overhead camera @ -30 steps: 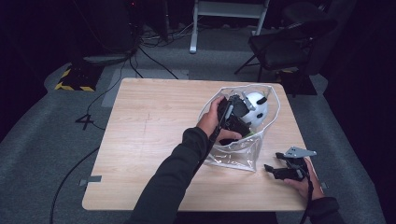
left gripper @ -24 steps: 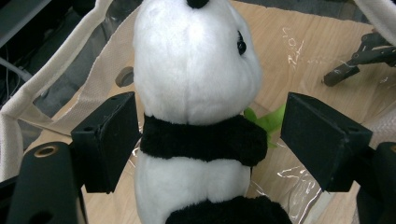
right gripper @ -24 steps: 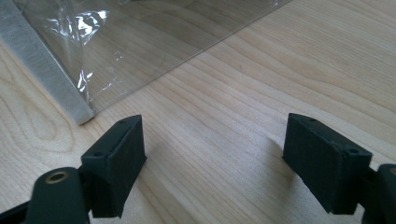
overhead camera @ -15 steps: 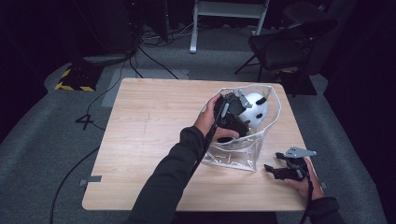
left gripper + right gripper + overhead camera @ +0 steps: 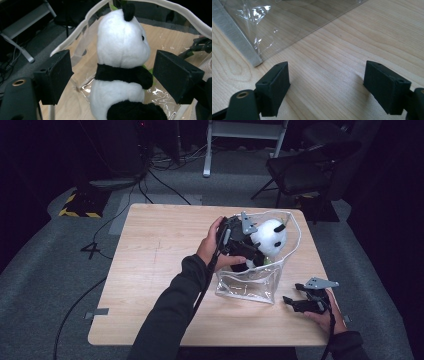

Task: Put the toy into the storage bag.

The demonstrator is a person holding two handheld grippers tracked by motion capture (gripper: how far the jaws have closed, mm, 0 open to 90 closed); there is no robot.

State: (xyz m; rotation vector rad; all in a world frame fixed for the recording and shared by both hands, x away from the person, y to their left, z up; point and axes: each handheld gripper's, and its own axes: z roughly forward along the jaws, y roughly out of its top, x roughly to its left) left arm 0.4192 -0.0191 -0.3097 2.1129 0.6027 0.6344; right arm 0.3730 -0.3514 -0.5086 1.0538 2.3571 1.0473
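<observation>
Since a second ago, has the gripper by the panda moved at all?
Yes. The left gripper has drawn back leftward off the toy panda, toward the clear bag's left rim, its jaws opening clear of it.

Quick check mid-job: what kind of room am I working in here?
Probably a dim lab or recording studio, not a home. A light wooden table stands alone on grey carpet, black cables trail across the floor, and yellow-black hazard tape marks a floor patch beside a black folding chair.
</observation>
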